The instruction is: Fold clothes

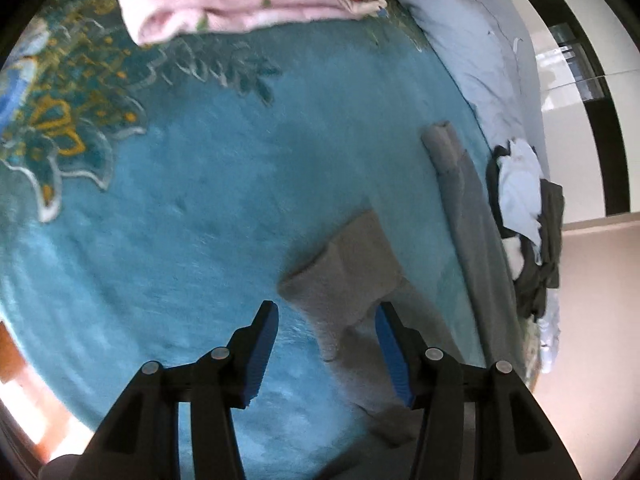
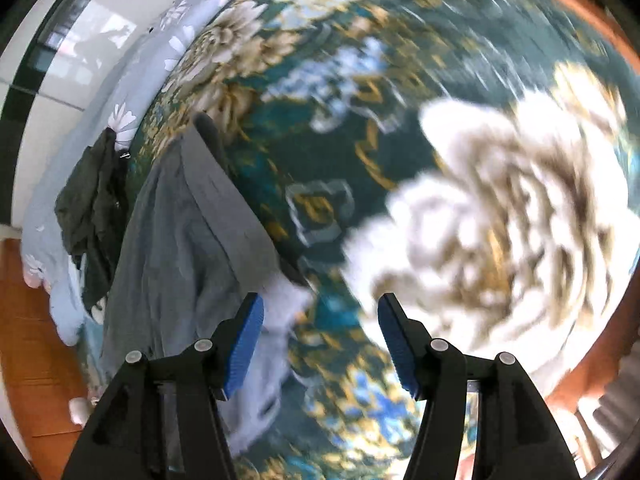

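Left tool spread wide, gripping nothing, poised over a grey garment sprawled on the plush teal blanket toward the bed's right edge. Sleeve or leg end turned across, long strip running beside the edge: soft, limp knit, half-arranged. Judged mid-fold or laying out; hard to settle which. Next grasp needing a thin cloth edge pinched cleanly. Dark heap at the very edge. Right tool likewise wide, empty, over blurred floral pile.
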The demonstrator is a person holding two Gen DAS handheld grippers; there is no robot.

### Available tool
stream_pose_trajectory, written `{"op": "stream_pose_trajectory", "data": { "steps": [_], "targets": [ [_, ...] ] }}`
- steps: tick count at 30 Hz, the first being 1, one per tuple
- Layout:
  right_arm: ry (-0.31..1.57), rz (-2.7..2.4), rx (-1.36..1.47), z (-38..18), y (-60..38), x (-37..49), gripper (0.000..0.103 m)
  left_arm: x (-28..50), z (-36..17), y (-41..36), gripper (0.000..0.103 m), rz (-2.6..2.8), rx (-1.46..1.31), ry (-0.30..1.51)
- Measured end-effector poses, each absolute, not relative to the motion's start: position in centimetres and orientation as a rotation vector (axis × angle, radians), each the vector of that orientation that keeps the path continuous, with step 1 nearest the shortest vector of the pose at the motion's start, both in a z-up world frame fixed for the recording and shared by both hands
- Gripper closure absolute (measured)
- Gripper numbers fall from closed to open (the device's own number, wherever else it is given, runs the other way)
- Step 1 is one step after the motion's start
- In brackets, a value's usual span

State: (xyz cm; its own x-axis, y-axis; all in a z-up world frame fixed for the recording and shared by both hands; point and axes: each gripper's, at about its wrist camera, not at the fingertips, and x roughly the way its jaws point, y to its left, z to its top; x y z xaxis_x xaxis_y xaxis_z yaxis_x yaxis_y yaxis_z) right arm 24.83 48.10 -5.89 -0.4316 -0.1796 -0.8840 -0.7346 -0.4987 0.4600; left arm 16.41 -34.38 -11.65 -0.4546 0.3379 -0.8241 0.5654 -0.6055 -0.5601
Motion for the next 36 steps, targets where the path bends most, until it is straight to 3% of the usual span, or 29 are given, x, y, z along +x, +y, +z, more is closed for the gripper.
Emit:
{"op": "stream_pose_trajectory", "data": {
  "steps": [4, 12, 14, 15, 16, 17, 18, 21, 29, 36],
  "targets": [
    [1.527, 2.005, -1.287, -7.4, 46.7, 25.6, 0.042, 15.6, -12.5, -33.5, 0.050, -2.186, 1.561, 1.362],
    [1.521, 1.993, -1.354, -10.1, 43.7, 22.8, 0.042, 17.7, -14.3, -33.9, 0.050, -2.094, 1.411, 1.589],
    [1.483, 1.989, -1.378, -10.2, 43.2, 22.4, 0.053, 17.7, -14.2, -33.7, 0.051, -2.104, 1.413, 1.573],
    [1.464, 1.987, -1.390, -10.2, 43.0, 22.2, 0.075, 17.6, -14.2, -33.7, 0.054, -2.108, 1.413, 1.564],
    [1.464, 1.986, -1.405, -10.2, 42.8, 22.0, 0.090, 17.6, -14.1, -33.7, 0.073, -2.108, 1.409, 1.555],
    [1.465, 1.997, -1.404, -9.9, 42.7, 21.8, 0.093, 17.5, -14.0, -33.7, 0.085, -2.107, 1.403, 1.544],
    [1.444, 2.023, -1.402, -9.4, 42.5, 21.6, 0.095, 17.5, -13.9, -33.7, 0.096, -2.103, 1.393, 1.537],
    [1.357, 2.122, -1.396, -6.9, 42.2, 21.1, 0.096, 16.8, -12.1, -34.3, 0.097, -2.119, 1.341, 1.498],
    [1.432, 2.345, -1.104, 2.0, 44.0, 20.6, 0.097, 12.2, -3.8, -34.1, 0.098, -2.207, 1.314, 1.464],
    [1.510, 2.259, -1.132, 1.4, 44.8, 22.8, 0.097, 12.3, -4.5, -34.3, 0.098, -2.028, 1.407, 1.499]
  ]
}}
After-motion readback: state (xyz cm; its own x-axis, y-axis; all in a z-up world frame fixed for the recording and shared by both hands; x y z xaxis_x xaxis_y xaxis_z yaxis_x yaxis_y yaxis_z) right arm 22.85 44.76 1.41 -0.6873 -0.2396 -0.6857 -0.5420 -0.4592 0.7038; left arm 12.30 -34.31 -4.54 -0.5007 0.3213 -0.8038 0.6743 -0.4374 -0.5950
